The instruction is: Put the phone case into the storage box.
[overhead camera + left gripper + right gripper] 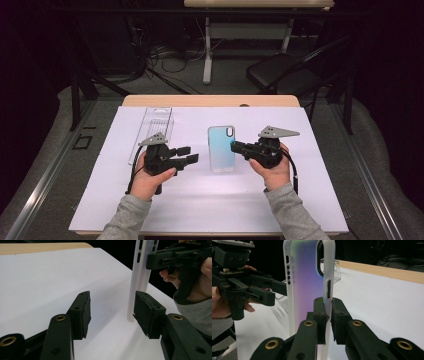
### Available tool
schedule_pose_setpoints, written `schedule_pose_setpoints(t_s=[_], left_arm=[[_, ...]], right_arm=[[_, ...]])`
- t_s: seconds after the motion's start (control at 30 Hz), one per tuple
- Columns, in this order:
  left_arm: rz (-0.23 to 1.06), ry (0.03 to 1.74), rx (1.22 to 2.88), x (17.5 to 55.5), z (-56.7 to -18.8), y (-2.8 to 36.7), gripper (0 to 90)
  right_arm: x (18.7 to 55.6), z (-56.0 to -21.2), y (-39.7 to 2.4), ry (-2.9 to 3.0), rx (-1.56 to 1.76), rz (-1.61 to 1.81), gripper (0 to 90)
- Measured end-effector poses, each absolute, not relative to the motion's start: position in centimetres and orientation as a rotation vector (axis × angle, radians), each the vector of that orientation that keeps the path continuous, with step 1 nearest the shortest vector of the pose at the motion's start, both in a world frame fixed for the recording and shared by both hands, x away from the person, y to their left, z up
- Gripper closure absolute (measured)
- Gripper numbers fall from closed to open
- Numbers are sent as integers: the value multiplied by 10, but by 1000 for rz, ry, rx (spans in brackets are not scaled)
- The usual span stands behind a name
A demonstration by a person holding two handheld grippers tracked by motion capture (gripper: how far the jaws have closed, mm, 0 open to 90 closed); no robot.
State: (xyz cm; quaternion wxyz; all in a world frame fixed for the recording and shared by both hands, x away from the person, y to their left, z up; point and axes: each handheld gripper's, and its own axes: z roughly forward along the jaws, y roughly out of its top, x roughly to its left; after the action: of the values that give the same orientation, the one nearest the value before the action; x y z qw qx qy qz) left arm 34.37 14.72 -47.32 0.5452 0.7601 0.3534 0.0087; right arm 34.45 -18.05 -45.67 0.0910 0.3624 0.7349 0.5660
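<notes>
Right tongs [327,305] pinch the side rim of the phone case [308,277], jaws pressed onto its white edge. Case sits at the middle of the high view, on the white sheet [210,200]. Left tongs [187,154] spread, nothing between the jaws, just left of the case. Clear plastic tray [155,122] lies upper left, beyond the left hand [147,180].

Even overhead light falls on the white table sheet [210,200], which reads bright in the high view, while the room around it sinks into near black. Shadows under the hands are faint and soft. In the right gripper view the phone case [305,280] carries an iridescent sheen — and the clear packaging [283,302] beside it is smeared with blur. The left gripper view stays fairly sharp — its near jaws slightly soft.
</notes>
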Motion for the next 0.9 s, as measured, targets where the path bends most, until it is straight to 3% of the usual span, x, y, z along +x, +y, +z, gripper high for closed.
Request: schedule_pose_setpoints(t_s=[0.27, 0.9], left_arm=[[53, 880, 1834, 342, -473, 148, 495], [175, 888, 1837, 338, -465, 145, 335]], right_arm=[[340, -456, -175, 2157, 1053, 1649, 834], [330, -466, -156, 2098, 1042, 1599, 834]])
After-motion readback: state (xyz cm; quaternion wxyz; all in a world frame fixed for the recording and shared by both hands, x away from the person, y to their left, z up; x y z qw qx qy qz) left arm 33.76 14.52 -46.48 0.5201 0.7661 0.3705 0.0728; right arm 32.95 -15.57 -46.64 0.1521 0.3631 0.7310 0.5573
